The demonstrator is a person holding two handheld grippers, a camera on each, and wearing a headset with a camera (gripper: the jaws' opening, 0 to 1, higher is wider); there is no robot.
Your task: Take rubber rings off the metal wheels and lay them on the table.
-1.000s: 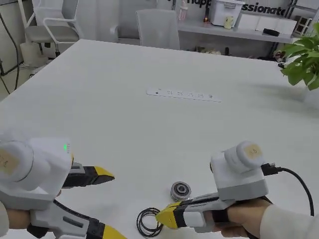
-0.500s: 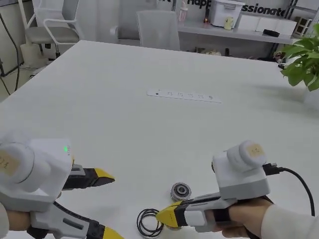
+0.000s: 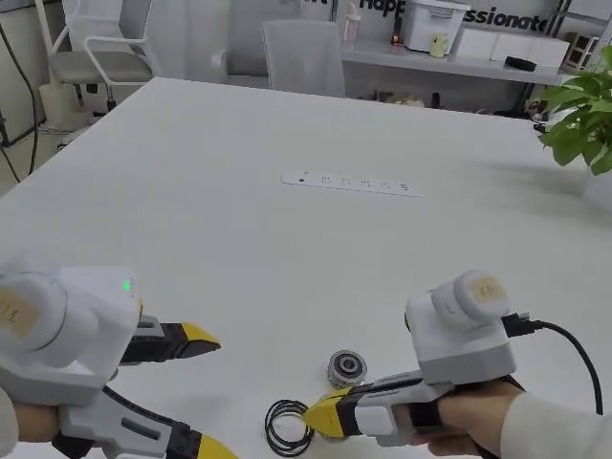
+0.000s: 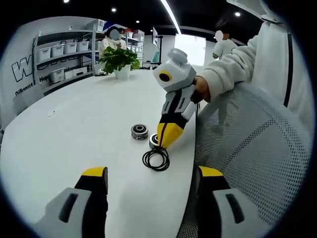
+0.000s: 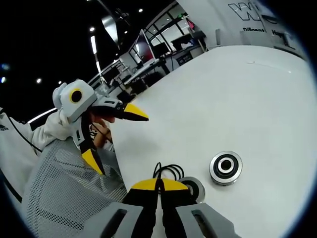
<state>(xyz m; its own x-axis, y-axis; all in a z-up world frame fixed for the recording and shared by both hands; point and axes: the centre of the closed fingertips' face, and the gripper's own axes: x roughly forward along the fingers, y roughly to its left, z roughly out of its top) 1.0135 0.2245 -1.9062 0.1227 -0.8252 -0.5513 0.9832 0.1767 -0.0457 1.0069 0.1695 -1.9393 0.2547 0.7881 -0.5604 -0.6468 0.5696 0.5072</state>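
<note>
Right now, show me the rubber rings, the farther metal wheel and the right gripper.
rubber rings (image 3: 284, 426): head view, middle of the pile.
farther metal wheel (image 3: 346, 365): head view, its hub.
right gripper (image 3: 313, 415): head view, between its yellow fingertips.

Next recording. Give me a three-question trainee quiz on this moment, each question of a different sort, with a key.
1. True or false: the right gripper has its jaws shut.
2. How many metal wheels lie on the table?
3. The black rubber rings are: A) fitted on a wheel, B) lying on the table beside a wheel, C) in a tray.
Key: 1 true; 2 two; 3 B.
</note>
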